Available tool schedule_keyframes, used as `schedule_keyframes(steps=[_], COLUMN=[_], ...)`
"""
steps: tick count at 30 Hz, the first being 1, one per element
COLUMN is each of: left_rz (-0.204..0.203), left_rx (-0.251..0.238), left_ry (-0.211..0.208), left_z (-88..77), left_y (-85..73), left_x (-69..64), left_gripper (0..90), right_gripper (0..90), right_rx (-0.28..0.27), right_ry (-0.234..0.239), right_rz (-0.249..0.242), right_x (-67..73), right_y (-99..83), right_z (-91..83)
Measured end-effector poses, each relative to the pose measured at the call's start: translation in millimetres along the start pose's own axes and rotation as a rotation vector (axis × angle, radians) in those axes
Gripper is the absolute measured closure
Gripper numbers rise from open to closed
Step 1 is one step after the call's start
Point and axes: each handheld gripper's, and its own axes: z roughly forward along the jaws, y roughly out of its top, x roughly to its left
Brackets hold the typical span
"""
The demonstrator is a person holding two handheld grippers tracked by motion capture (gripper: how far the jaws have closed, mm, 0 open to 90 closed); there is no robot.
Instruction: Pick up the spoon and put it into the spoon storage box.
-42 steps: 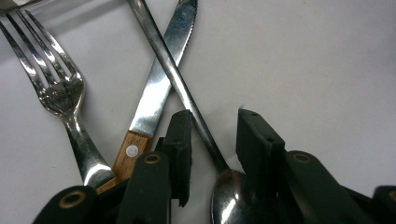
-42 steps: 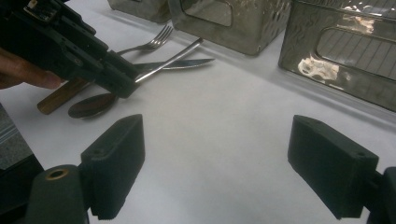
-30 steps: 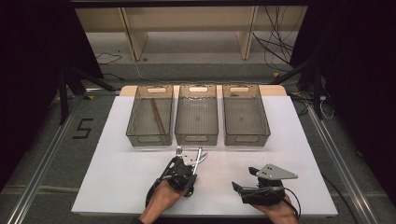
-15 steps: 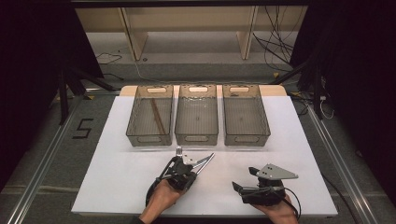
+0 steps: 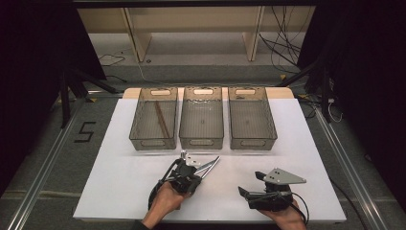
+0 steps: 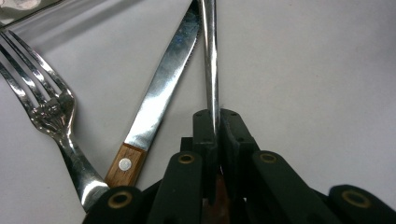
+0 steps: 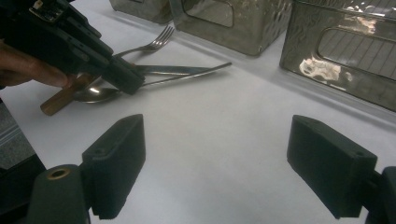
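Left gripper view: left tool (image 6: 217,140) has just closed, clamping a slim steel handle (image 6: 209,56); beside it, a wooden-handled knife (image 6: 154,112), now angled rightward.

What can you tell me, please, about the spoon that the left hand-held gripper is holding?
The spoon looks like polished metal, with a slim straight handle and a shiny bowl. The left hand-held gripper is shut on its handle, the pads pressing from both sides. It lies low over the white table, its handle end pointing towards the bins, beside a fork and a wooden-handled knife.
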Motion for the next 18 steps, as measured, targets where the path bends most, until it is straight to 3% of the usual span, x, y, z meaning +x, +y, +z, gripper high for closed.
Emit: schedule_keyframes(steps=[7, 9, 11, 18], left_rz=[-0.007, -0.001, -0.02, 0.004], left_rx=[-0.008, -0.024, -0.023, -0.013], left_ry=[-0.008, 0.023, -0.018, -0.017], left_z=[-4.2, -6.3, -7.8, -7.6], left_y=[1.5, 2.1, 2.1, 2.2], left_x=[4.0, 5.7, 9.7, 7.2], left_gripper=[86.1, 89.3, 89.7, 89.8], right_gripper=[20.3, 20.3, 20.4, 20.4], right_rx=[0.0, 0.0, -0.001, 0.002], right_ry=[0.003, 0.004, 0.006, 0.007], right_rz=[0.001, 0.001, -0.001, -0.002], right_x=[0.3, 0.4, 0.6, 0.3], right_y=[-0.1, -0.1, -0.2, -0.1], right_z=[0.2, 0.2, 0.2, 0.0])
